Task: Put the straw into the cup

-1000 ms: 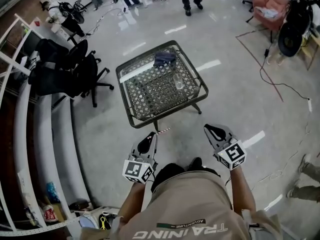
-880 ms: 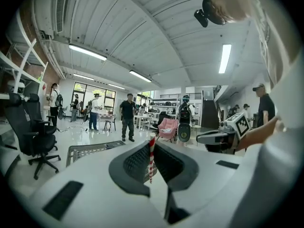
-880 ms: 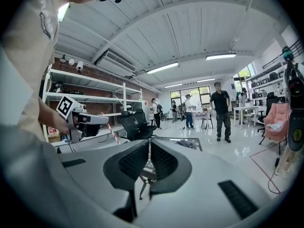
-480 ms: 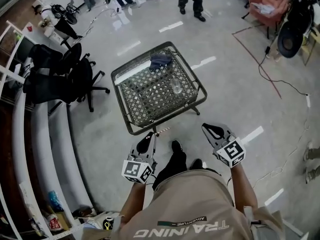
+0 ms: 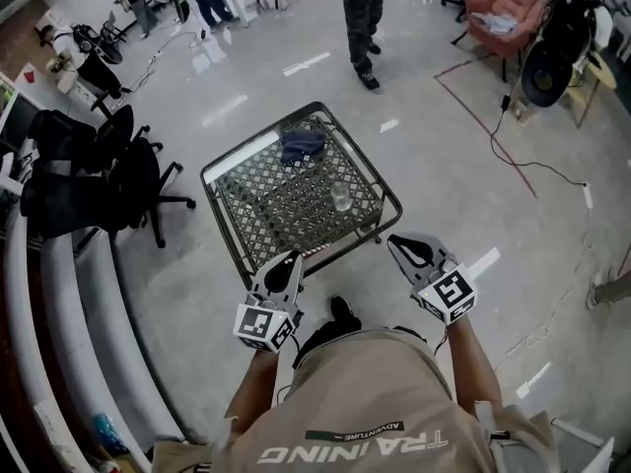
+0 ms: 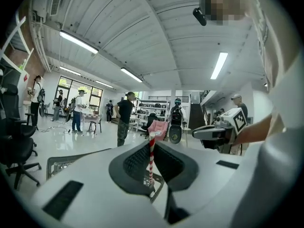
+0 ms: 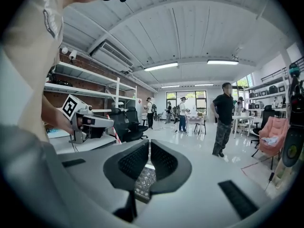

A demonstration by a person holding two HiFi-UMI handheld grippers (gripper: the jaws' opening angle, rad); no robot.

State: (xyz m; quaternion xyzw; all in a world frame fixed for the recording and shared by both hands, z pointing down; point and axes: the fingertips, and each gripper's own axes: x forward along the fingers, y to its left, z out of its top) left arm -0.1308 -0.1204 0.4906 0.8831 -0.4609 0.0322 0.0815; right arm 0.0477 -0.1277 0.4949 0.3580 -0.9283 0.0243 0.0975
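Observation:
A red-and-white striped straw (image 6: 151,156) stands upright between the jaws of my left gripper (image 6: 151,144), which is shut on it. In the head view that left gripper (image 5: 287,264) hovers just short of the near edge of a green mesh table (image 5: 286,205). A clear cup (image 5: 341,196) stands upright on the table's right half. My right gripper (image 5: 403,245) is level with the left one, off the table's near right corner, with its jaws together and nothing in them. The right gripper view shows the left gripper (image 7: 95,122) with the straw (image 7: 115,134).
A dark folded cloth (image 5: 302,146) lies at the table's far side. Black office chairs (image 5: 108,175) stand to the left beside a curved white bench (image 5: 59,343). A person (image 5: 363,18) stands beyond the table. A cable (image 5: 513,156) runs across the floor at the right.
Both grippers have moved forward with the person's steps and now sit close to the table's near edge. The left one still holds the straw.

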